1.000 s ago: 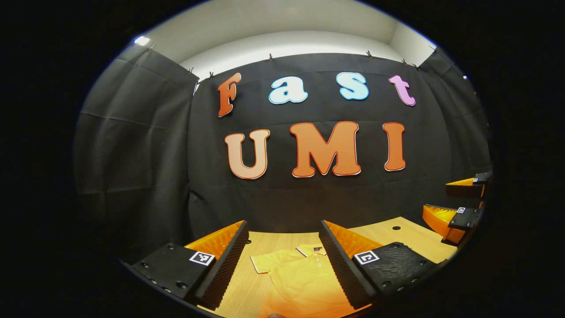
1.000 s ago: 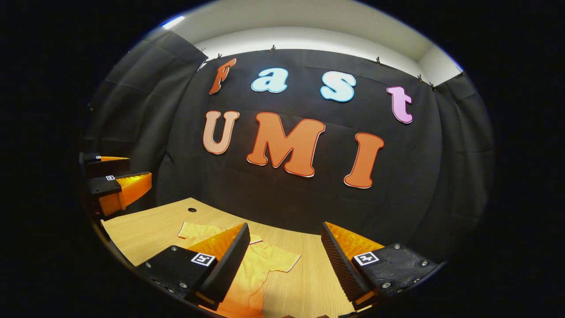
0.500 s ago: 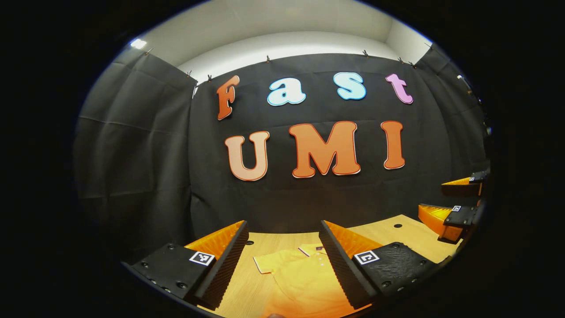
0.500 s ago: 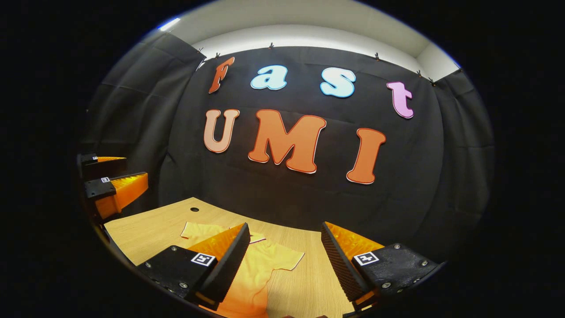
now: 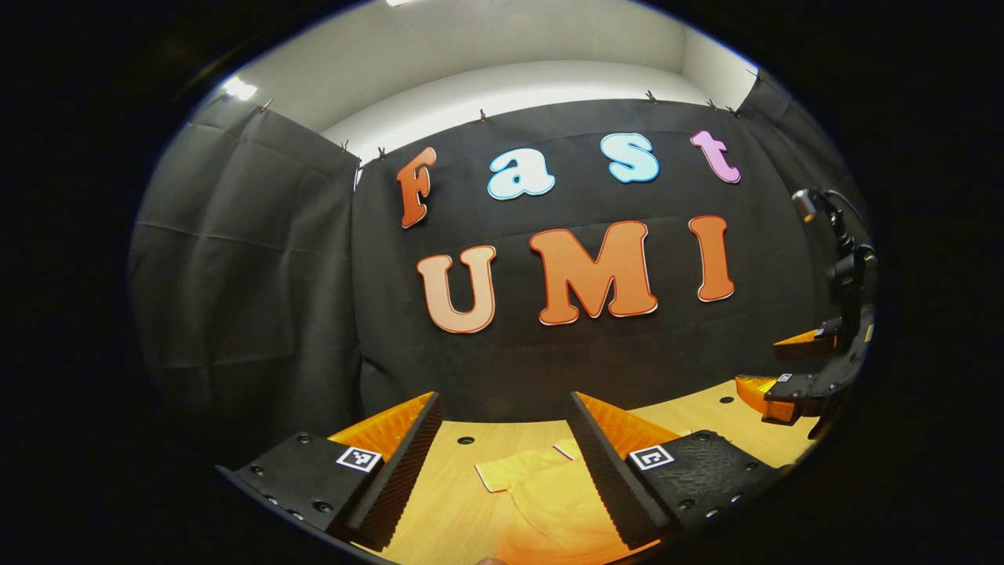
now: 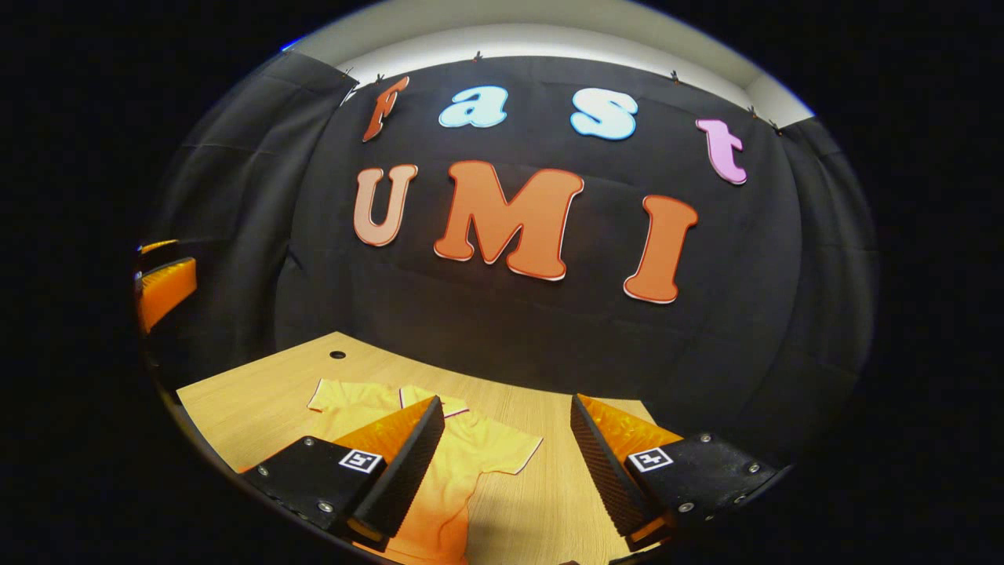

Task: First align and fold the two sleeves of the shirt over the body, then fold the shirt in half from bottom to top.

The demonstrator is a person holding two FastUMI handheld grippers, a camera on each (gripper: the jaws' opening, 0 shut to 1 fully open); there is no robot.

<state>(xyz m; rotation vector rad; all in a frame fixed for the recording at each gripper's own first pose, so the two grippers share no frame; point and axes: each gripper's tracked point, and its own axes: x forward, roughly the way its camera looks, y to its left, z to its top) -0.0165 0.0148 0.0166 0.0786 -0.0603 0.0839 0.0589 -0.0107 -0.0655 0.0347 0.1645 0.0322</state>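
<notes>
Left gripper (image 5: pixel 502 463): jaws spread, panned left since earlier.
Right gripper (image 6: pixel 506 463): jaws spread, tilted downward.
Yellow polo shirt (image 6: pixel 463 463): flat on wooden table (image 6: pixel 259 400), unfolded.

The short-sleeved yellow cotton shirt (image 5: pixel 549 502) is partly covered by the left gripper's fingers (image 5: pixel 604 471); its lower hem is cut off by the edge.

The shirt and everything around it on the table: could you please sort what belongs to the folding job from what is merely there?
For the job:
- shirt, lying on the table, sleeves spread out
- left gripper, open
- right gripper, open

Merely there:
- table
- hole in the table
</notes>
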